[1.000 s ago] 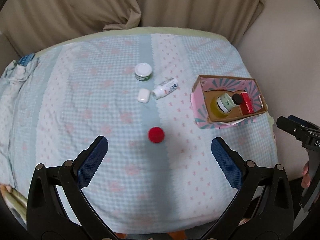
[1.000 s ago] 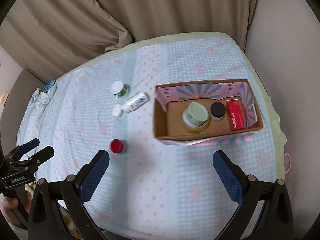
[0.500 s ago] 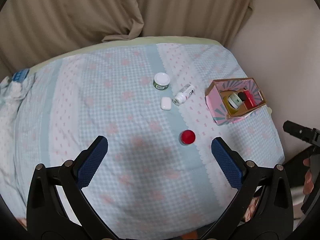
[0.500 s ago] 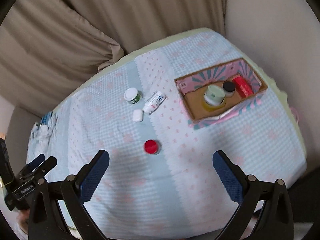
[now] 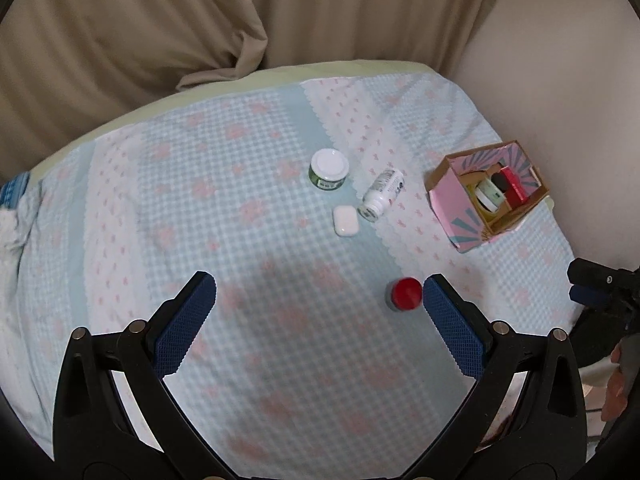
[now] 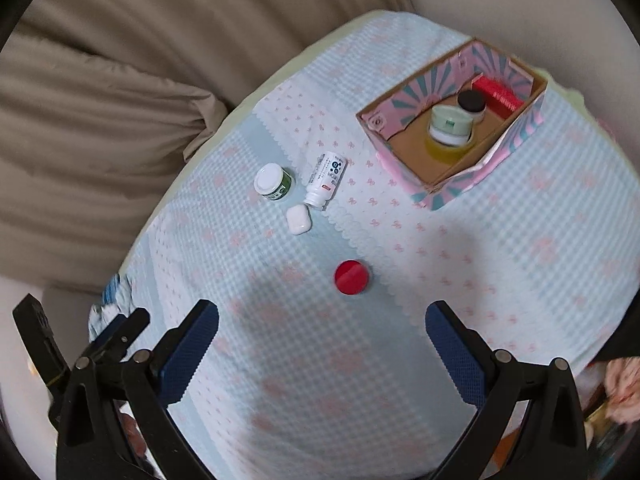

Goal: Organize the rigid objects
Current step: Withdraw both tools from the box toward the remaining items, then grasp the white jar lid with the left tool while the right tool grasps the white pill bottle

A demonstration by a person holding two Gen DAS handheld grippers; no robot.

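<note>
A red-capped jar [image 5: 405, 293] [image 6: 351, 277] stands on the blue checked cloth, apart from the rest. A green jar with a white lid [image 5: 329, 169] [image 6: 273, 181], a white bottle on its side [image 5: 382, 194] [image 6: 325, 179] and a small white case [image 5: 345, 220] [image 6: 298, 219] lie together mid-table. A pink cardboard box [image 5: 452, 200] [image 6: 520, 128] at the right holds a pale green jar [image 6: 449, 125], a black-capped jar [image 6: 471, 102] and a red box [image 6: 497, 93]. My left gripper [image 5: 316, 312] and right gripper [image 6: 322, 338] are both open and empty above the near table.
Beige curtains [image 5: 160, 28] hang behind the table. A beige wall [image 5: 568, 60] runs along the right side. The table edge [image 5: 120, 120] curves around the far side. Folded blue fabric [image 5: 16, 192] lies at the left edge.
Both grippers have swung left and tilted; the box has slid toward the right in each view. The red-capped jar now sits near my left gripper's right finger. No object moved on the cloth.
</note>
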